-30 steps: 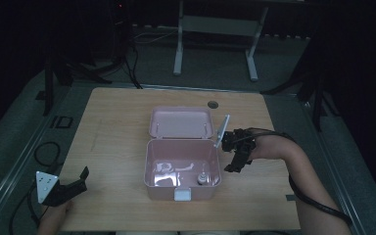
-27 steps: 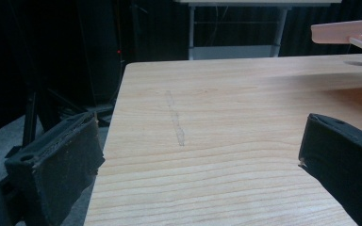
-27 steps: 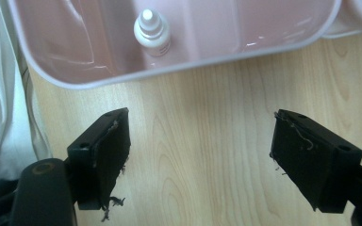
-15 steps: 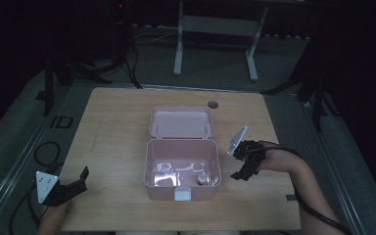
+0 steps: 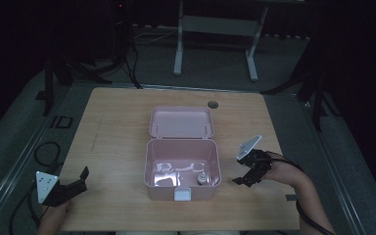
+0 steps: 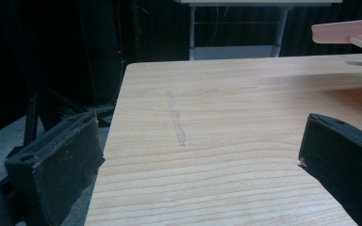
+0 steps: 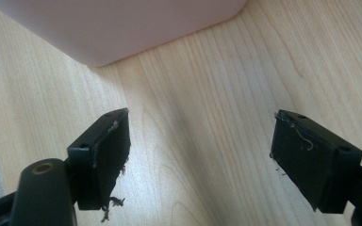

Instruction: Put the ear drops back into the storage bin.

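Pink plastic, the box (image 5: 183, 169) sits open at the centre of the high view on the wooden tabletop (image 5: 112, 132), its lid (image 5: 181, 122) tipped back. The right gripper (image 5: 247, 177) hovers just right of the box, fingers (image 7: 101, 155) spread wide, gripping nothing. At the lower left, the left gripper (image 5: 76, 182) also stands open over the tabletop edge.

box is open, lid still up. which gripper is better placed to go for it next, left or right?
Right, probably. The right gripper sits open just beside the pink box, whose corner shows close ahead in its own view. The left gripper is open too, at the table's near-left edge, well apart from the box.
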Tool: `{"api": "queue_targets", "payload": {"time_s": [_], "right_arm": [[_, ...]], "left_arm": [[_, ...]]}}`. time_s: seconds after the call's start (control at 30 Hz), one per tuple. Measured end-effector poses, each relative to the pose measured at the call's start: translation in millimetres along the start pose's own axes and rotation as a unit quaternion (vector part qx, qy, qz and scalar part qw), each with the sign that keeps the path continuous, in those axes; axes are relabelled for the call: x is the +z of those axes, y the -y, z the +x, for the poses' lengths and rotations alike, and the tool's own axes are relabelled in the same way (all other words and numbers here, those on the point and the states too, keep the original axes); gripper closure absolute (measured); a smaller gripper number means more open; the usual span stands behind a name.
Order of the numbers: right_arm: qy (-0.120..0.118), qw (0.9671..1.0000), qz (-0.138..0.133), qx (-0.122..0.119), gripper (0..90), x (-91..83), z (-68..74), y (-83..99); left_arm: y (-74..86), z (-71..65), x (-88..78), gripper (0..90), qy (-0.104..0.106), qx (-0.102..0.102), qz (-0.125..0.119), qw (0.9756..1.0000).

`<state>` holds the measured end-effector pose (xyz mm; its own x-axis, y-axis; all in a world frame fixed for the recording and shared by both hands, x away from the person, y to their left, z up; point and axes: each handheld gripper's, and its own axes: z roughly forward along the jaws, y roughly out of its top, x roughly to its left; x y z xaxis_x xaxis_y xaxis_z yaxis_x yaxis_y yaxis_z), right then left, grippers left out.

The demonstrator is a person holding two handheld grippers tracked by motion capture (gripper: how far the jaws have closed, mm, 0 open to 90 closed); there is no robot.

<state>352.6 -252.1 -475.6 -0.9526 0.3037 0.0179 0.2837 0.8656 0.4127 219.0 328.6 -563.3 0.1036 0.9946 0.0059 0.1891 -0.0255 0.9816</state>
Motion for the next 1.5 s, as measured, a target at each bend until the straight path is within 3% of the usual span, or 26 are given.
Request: {"api": "queue_targets", "payload": {"time_s": [0.23, 0.33, 0.53, 0.63, 0.7, 0.97, 1.2, 1.5], "right_arm": [[0.001, 0.9990, -0.042, 0.014, 20.0, 7.5, -0.2, 16.5], [0.004, 0.9975, -0.067, 0.022, 20.0, 10.4, -0.4, 22.9], [0.011, 0.9951, -0.093, 0.032, 20.0, 16.7, 0.1, 31.5], [0.019, 0.9935, -0.103, 0.044, 19.9, 17.9, -0.7, 37.6], [0.027, 0.9908, -0.118, 0.059, 19.7, 18.1, -2.2, 43.0], [0.059, 0.9864, -0.125, 0.090, 14.9, 26.1, -0.5, 55.0], [0.108, 0.9783, -0.118, 0.131, 13.6, 32.4, 0.2, 61.7], [0.163, 0.9597, -0.140, 0.181, 13.5, 34.1, -0.9, 69.4]], "left_arm": [[0.0, 0.0, 0.0, 0.4, 0.000, 0.000, 0.000, 1.0000], [0.0, -0.1, 0.1, 0.4, 0.000, 0.000, 0.000, 1.0000], [0.0, -0.1, -0.1, 0.4, 0.000, 0.000, -0.001, 1.0000], [0.0, 0.0, -0.1, 0.4, 0.000, 0.000, 0.000, 1.0000], [0.0, 0.0, 0.0, 0.3, 0.000, 0.000, 0.000, 1.0000], [0.0, -0.2, -0.1, 0.4, -0.001, 0.001, 0.000, 1.0000], [0.0, -0.2, -0.1, 0.4, -0.001, 0.001, 0.000, 1.0000], [0.0, -0.2, -0.2, 0.4, -0.001, 0.001, -0.001, 1.0000]]}}
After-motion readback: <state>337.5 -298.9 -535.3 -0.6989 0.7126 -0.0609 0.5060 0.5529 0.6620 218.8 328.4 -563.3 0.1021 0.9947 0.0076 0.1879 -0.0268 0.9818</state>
